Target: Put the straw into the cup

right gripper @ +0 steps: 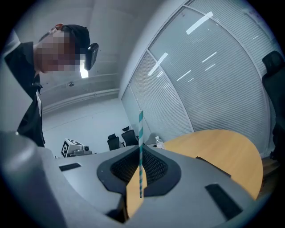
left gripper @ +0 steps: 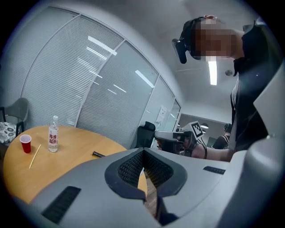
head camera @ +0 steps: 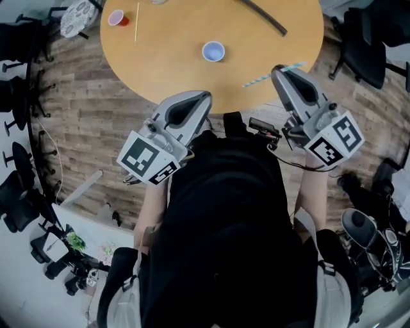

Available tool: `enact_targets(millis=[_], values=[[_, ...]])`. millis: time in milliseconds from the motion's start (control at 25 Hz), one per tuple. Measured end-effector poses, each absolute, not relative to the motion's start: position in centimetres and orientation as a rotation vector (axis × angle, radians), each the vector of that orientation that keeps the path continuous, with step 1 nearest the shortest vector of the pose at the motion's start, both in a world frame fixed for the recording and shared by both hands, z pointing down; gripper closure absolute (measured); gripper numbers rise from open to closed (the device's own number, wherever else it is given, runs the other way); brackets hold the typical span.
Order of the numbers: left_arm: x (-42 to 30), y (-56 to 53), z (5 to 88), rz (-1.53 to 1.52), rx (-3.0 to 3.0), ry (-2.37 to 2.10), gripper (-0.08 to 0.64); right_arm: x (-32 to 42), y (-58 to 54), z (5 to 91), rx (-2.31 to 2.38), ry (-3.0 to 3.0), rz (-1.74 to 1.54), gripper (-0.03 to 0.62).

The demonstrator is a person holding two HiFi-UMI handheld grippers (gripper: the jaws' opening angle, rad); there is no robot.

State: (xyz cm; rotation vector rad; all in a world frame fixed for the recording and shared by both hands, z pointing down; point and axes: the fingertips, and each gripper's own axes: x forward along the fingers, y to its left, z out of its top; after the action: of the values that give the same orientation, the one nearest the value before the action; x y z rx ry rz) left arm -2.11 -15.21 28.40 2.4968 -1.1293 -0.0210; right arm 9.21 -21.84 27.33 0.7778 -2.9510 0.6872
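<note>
- Round wooden table point(head camera: 173, 64): fills the head view from 10 to 1 o'clock. Its near edge curves just ahead of both grippers. Wood floor and dark office chairs point(head camera: 365, 45) ring it at 3 and 9 o'clock.
- Left gripper point(head camera: 204, 99): at the table's near edge, 6 o'clock. Its jaws are together with nothing between them.
- Right gripper point(head camera: 278, 72): over the table's edge at 4 o'clock, its jaws clamped on the straw.
- Black strip point(head camera: 262, 16), red cup point(head camera: 116, 18) and thin yellow stick point(head camera: 136, 22): along the far side, well apart from the grippers.
- Blue cup point(head camera: 213, 50): upright, mouth up, near the table's middle, with bare tabletop all round it.
- Straw point(head camera: 259, 79): teal-and-white striped, held crosswise to the jaws. Its long axis runs from 8 to 2 o'clock in the head view. The cup lies at its 10 o'clock, with open table between them.
</note>
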Motion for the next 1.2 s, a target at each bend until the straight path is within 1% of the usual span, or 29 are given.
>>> enact_targets(millis=[360, 560, 840, 1200], values=[[-0.5, -15.9, 28.9, -0.021, 2.43, -1.232, 0.549, 8.7, -23.4, 29.2, 0.617, -2.975, 0.731, 0.561], [0.1, -19.3, 29.0, -0.012, 2.373, -1.277, 0.549, 7.1, -27.9, 30.3, 0.525, -2.96, 0.773, 0.561], [0.1, -19.1, 29.1, -0.01, 2.314, -1.35, 0.549, 3.5, -30.0, 31.9, 0.387, -2.935, 0.773, 0.561], [0.7, -20.3, 30.1, -0.003, 2.265, -1.387, 0.549, 0.1, -33.4, 36.8, 0.345, -2.852, 0.797, 0.561]])
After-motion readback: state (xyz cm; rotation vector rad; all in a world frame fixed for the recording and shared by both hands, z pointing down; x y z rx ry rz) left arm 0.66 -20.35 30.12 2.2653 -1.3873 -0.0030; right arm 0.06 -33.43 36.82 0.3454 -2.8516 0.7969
